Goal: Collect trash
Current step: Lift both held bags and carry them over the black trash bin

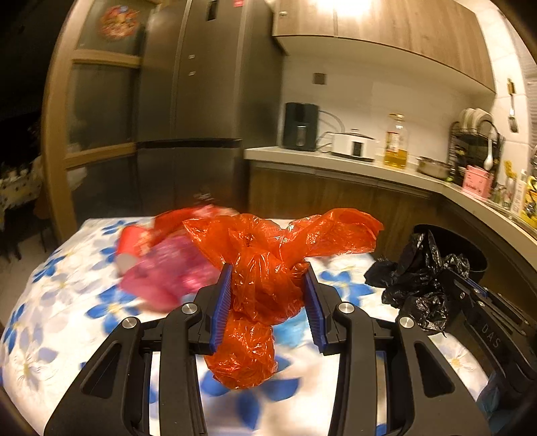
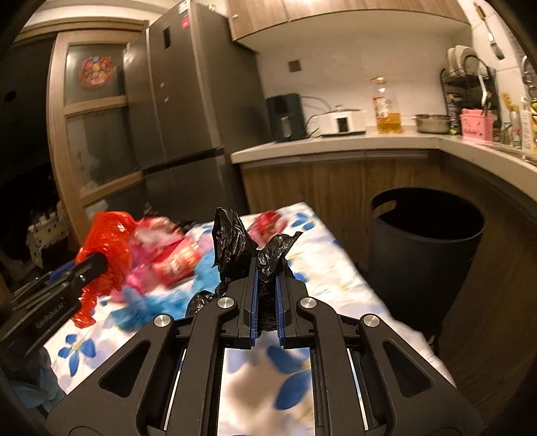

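Orange bag (image 1: 261, 285): clamped between left gripper (image 1: 268, 278) pads (hanging below); black bag (image 2: 255, 255): pinched in right gripper (image 2: 267, 288).

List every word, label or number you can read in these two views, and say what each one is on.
"DAS": on the black body of the right gripper, left wrist view.
"GenRobot.AI": on the black body of the left gripper, right wrist view.
Too blurred to read: red printed carton, label of the clear oil bottle, pink counter basket, red sticker on the grey fridge, round red door ornament.
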The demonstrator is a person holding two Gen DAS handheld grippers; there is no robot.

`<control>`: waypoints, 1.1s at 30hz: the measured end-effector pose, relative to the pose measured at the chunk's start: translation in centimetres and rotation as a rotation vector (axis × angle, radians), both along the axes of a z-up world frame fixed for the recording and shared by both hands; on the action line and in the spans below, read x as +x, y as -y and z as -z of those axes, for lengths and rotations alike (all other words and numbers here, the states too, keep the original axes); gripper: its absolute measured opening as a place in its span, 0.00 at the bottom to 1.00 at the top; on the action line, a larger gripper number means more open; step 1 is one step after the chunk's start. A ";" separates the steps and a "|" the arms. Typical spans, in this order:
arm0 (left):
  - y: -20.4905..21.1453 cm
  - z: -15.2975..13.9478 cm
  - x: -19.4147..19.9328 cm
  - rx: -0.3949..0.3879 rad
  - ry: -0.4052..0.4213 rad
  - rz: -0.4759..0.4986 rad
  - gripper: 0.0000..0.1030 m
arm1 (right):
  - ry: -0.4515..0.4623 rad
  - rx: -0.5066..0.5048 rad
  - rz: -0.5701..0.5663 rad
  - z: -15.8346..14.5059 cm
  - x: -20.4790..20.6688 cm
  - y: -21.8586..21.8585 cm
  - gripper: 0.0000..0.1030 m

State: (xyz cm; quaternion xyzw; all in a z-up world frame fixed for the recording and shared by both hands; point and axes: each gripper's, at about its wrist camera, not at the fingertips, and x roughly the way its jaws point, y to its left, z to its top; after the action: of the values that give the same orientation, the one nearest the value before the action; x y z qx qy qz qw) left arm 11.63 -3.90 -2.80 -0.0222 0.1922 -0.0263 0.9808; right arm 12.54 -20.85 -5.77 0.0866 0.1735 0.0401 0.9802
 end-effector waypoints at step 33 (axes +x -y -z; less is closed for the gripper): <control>25.8 -2.9 12.1 -0.050 0.060 0.492 0.39 | 0.094 -0.021 0.388 -3.6 5.8 21.0 0.09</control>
State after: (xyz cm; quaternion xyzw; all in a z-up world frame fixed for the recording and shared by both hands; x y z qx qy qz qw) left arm 23.69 -29.74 0.11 0.0018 0.1618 -0.2696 0.9493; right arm 18.37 -41.80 -2.18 0.1063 0.1082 -0.1476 0.9774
